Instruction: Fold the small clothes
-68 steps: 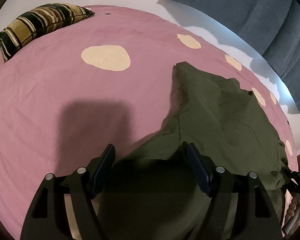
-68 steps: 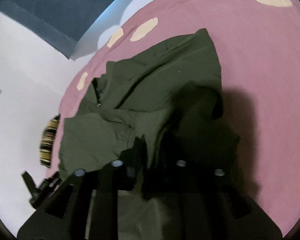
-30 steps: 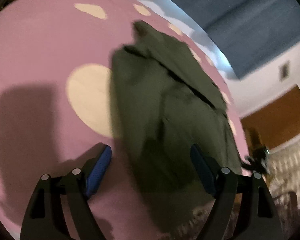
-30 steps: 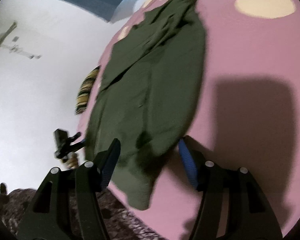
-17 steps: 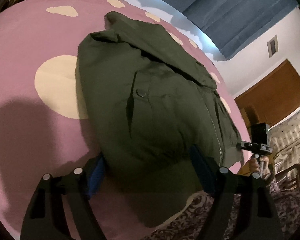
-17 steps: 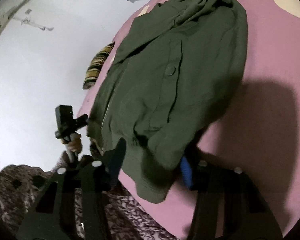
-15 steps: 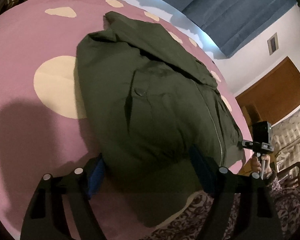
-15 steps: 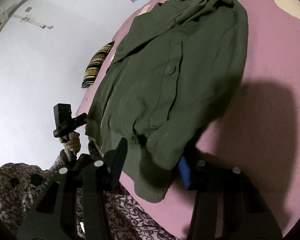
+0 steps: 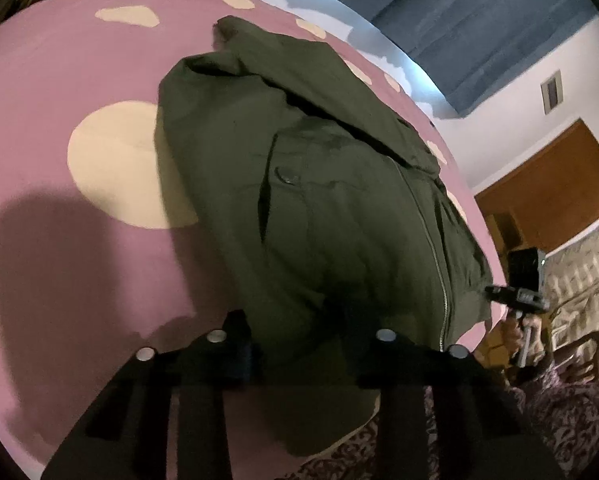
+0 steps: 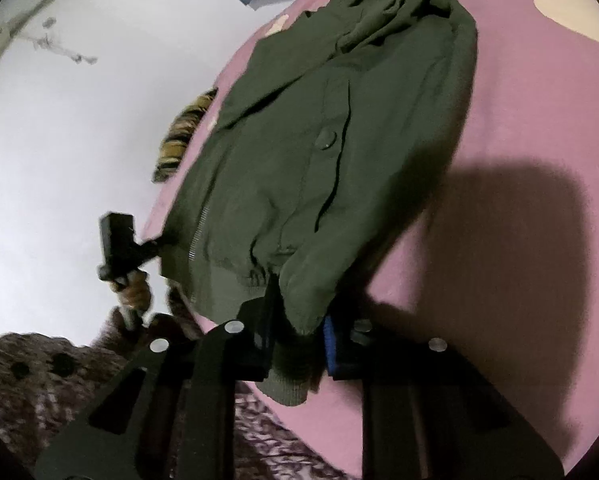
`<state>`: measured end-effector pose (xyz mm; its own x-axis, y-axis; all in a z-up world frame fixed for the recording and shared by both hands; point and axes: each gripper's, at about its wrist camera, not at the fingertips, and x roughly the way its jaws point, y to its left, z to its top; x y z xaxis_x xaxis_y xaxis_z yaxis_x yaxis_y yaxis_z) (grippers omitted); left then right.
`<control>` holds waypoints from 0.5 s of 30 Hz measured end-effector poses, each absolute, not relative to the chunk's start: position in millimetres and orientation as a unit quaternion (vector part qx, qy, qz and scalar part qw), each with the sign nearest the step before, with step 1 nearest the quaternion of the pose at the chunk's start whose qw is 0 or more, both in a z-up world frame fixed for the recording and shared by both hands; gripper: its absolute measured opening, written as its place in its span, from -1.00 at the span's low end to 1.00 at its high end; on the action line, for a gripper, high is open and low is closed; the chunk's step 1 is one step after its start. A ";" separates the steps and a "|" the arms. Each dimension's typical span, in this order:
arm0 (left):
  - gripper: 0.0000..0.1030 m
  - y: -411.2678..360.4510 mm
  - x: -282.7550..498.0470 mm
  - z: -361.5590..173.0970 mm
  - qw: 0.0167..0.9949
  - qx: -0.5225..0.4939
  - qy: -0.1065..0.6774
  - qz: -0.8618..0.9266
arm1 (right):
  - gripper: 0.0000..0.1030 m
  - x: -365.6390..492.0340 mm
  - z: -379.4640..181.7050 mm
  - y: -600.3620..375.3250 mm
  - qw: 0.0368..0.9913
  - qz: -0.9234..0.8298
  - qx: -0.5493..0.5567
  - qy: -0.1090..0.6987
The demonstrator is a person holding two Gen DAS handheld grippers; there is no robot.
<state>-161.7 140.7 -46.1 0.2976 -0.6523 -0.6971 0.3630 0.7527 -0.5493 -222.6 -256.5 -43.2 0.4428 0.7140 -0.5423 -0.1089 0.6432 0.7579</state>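
**Green jacket laid out on the pink bed, a gripper at each bottom corner**

On the left, the left gripper (image 9: 299, 344) has its jaws closed in on the lower hem of the dark green jacket (image 9: 331, 200), cloth bunched between them. The jacket lies front up on the pink bedspread (image 9: 59, 240) with cream spots, zip running down its middle, bottom edge at the near side of the bed. On the right, the right gripper (image 10: 297, 342) pinches the sleeve cuff by the hem. A striped pillow (image 10: 179, 140) sits at the far edge
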 end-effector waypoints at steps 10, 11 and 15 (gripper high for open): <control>-0.72 158.5 -141.9 -24.0 0.745 -0.304 0.454 -0.382 | -0.72 -229.3 -31.7 -285.1 0.736 0.322 0.472 0.363; -0.72 157.6 -137.9 -16.9 0.745 -0.315 0.444 -0.387 | -0.72 -228.2 -29.1 -286.9 0.734 0.326 0.479 0.354; -0.72 154.1 -112.9 6.6 0.735 -0.368 0.406 -0.400 | -0.73 -216.6 -16.9 -302.5 0.724 0.339 0.514 0.311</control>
